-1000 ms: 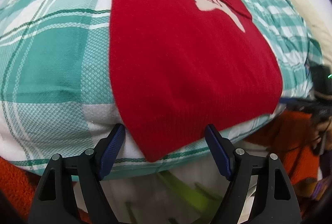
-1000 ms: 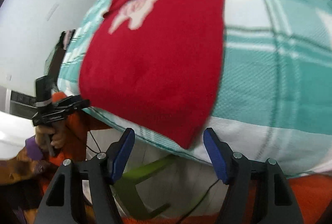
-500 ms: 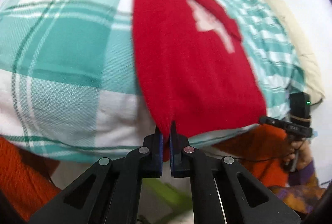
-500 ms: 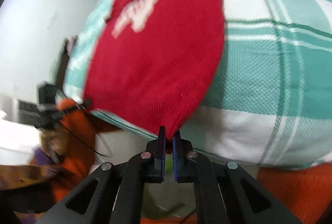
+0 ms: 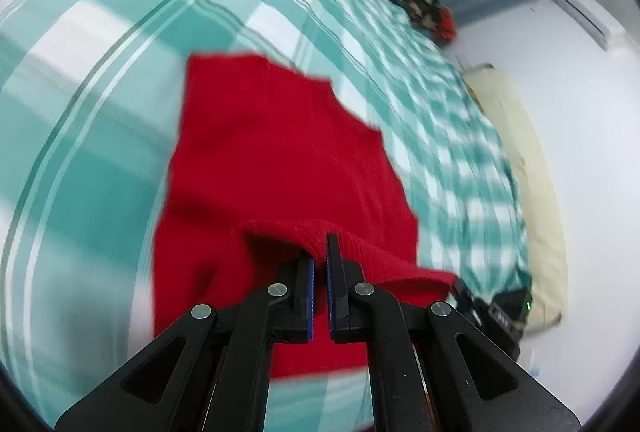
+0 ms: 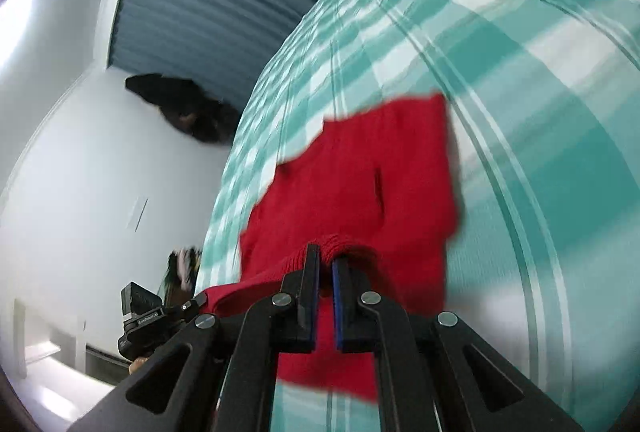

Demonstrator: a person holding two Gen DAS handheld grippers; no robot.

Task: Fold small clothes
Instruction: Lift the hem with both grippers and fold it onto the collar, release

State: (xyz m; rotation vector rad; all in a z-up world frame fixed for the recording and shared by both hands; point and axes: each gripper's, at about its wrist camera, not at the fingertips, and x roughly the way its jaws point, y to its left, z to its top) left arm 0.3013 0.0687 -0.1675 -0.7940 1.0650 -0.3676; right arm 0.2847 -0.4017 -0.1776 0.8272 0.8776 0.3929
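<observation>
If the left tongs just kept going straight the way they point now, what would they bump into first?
Probably the red garment itself: the left tongs already pinch its hem, and the rest lies ahead on the checked bedspread. Depth is blurry.

Bright even light; heavy motion blur; fisheye edges dark.

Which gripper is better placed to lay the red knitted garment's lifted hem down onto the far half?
Neither alone: the left gripper and right gripper each pinch a hem corner of the red knitted garment, so both should move together.
</observation>
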